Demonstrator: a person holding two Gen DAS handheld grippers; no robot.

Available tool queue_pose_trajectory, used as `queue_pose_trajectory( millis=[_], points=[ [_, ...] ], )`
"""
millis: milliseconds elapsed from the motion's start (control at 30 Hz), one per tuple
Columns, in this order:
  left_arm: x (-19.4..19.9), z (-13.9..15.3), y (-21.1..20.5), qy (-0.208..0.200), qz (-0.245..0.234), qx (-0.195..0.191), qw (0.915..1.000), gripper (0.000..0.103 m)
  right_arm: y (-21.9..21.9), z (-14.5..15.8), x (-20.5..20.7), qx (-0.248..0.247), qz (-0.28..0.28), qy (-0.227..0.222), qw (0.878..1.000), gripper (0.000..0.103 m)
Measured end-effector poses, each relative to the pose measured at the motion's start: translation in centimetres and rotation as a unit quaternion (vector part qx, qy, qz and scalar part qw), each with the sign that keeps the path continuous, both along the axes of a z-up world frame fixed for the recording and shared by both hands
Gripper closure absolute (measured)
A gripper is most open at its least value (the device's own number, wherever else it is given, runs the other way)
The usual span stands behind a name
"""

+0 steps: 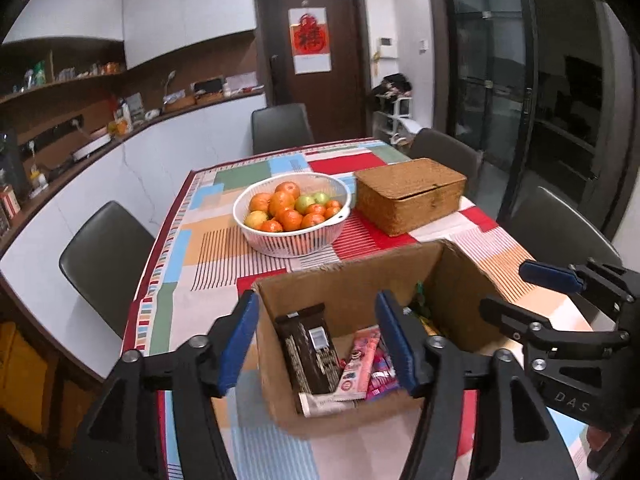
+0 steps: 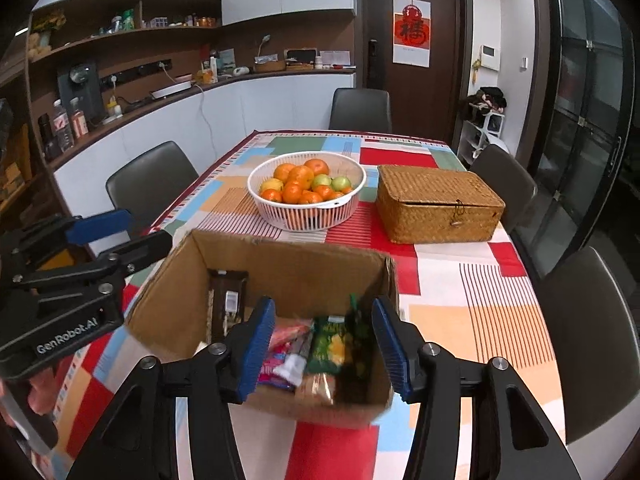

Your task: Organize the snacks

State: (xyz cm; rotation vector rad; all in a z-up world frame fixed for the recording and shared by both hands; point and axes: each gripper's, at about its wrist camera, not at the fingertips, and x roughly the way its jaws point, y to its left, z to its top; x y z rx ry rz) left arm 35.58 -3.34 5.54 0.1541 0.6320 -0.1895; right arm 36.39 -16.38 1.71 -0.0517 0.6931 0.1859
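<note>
An open cardboard box (image 1: 352, 276) (image 2: 288, 256) stands on the table near me, with several snack packets inside. A dark brown packet (image 1: 310, 350) (image 2: 228, 304) leans against its left wall. A pink packet (image 1: 358, 364) lies beside it. A green packet (image 2: 334, 344) stands at the right. My left gripper (image 1: 318, 340) is open and empty, hovering above the box's near left side. My right gripper (image 2: 324, 346) is open and empty above the box's near right side. Each gripper shows in the other's view: the right gripper (image 1: 532, 284) and the left gripper (image 2: 120, 228).
A white basket of oranges and green fruit (image 1: 294, 214) (image 2: 306, 188) stands mid-table. A closed woven wicker box (image 1: 410, 194) (image 2: 438, 204) sits to its right. The table has a colourful patchwork cloth (image 1: 192, 264) (image 2: 472, 292). Dark chairs (image 1: 104, 260) (image 2: 588, 340) surround it.
</note>
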Motion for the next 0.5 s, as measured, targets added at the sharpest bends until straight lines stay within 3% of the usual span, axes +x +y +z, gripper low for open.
queue_pose_trajectory(
  millis=[200, 500],
  points=[
    [-5.8, 0.7, 0.5, -0.034, 0.019, 0.005, 0.9992, 0.032, -0.3, 0.3, -5.6, -0.003, -0.013, -0.034, 0.999, 0.034],
    [-14.5, -0.1, 1.1, -0.050, 0.027, -0.011, 0.9983, 0.019, -0.8, 1.3, -14.8, 0.002, -0.032, -0.090, 0.995, 0.023]
  ],
)
